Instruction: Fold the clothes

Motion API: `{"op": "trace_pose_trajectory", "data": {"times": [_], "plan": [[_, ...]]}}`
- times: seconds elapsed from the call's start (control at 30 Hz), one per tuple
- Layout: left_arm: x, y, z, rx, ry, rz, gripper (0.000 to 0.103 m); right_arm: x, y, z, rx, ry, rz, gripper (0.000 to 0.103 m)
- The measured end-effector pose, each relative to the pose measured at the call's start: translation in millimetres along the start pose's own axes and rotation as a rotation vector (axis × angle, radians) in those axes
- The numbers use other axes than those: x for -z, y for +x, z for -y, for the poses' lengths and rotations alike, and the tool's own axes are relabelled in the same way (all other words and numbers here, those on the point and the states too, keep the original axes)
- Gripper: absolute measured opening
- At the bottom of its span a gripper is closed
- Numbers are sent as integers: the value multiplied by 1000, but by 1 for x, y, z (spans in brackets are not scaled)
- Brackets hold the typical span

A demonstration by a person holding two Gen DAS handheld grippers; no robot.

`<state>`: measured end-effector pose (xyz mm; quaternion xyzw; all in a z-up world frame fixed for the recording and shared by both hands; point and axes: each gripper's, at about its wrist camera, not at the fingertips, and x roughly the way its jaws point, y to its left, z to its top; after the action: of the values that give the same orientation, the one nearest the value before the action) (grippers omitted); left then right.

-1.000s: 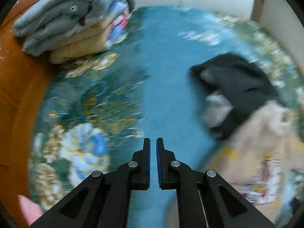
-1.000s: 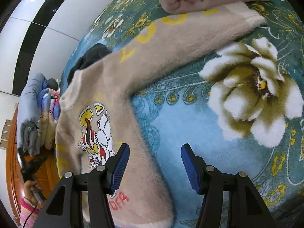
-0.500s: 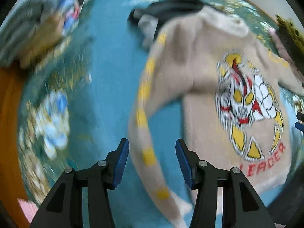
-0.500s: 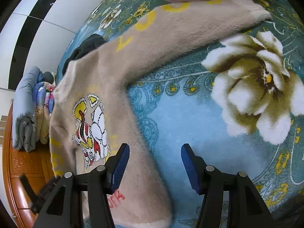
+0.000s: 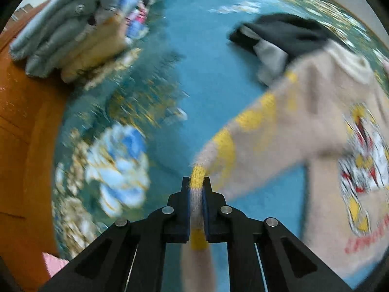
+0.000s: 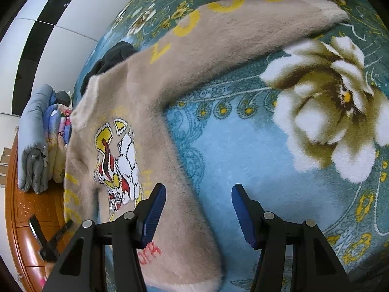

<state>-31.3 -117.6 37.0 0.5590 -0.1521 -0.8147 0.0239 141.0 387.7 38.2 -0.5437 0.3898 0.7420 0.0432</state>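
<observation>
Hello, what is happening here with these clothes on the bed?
A person is folding a beige sweater that lies spread on a teal flowered blanket. The left claw has just closed on the sweater's sleeve with yellow patches. The right claw hangs open above the sweater's side edge, holding nothing. A dark garment lies beyond the collar, and folded bedding is stacked at the side.
</observation>
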Motion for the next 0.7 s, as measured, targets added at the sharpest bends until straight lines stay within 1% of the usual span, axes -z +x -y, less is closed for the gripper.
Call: {"op": "trace_pose_trajectory", "data": {"times": [0.07, 0.13, 0.23, 0.3, 0.33, 0.37, 0.4, 0.43, 0.5, 0.53, 0.57, 0.6, 0.63, 0.7], "plan": [[-23, 12, -14, -28, -17, -2, 8, 0, 2, 1, -4, 3, -6, 60], [-43, 32, -18, -27, -38, -37, 9, 1, 5, 1, -5, 1, -16, 60], [-61, 50, -17, -6, -92, -89, 12, 2, 8, 2, -6, -4, -28, 60], [-65, 48, -19, 36, -144, -97, 14, 2, 10, 3, -13, -3, -38, 60], [-64, 43, -20, 47, -155, -84, 15, 2, 11, 4, -22, 2, -45, 60], [-63, 37, -20, 57, -165, -70, 21, 2, 13, 5, -31, 7, -53, 60], [-60, 27, -20, 54, -167, -49, 31, 2, 14, 5, -41, 12, -60, 60], [-55, 13, -22, 51, -175, -17, 35, 2, 15, 6, -50, 18, -67, 60], [-38, -18, -23, 89, -195, 52, 50, 3, 22, 2, -68, 13, -95, 60], [-27, -30, -19, 147, -201, 77, 53, 4, 26, 0, -77, 5, -114, 60], [-15, -37, -12, 239, -199, 82, 58, 5, 31, -3, -87, -6, -139, 60], [-2, -38, -2, 351, -180, 56, 61, 6, 35, -6, -92, -13, -158, 60], [12, -32, 14, 456, -147, 2, 61, 8, 41, -10, -96, -24, -183, 60], [39, -13, 47, 527, -96, -93, 61, 9, 46, -12, -97, -31, -204, 60]]}}
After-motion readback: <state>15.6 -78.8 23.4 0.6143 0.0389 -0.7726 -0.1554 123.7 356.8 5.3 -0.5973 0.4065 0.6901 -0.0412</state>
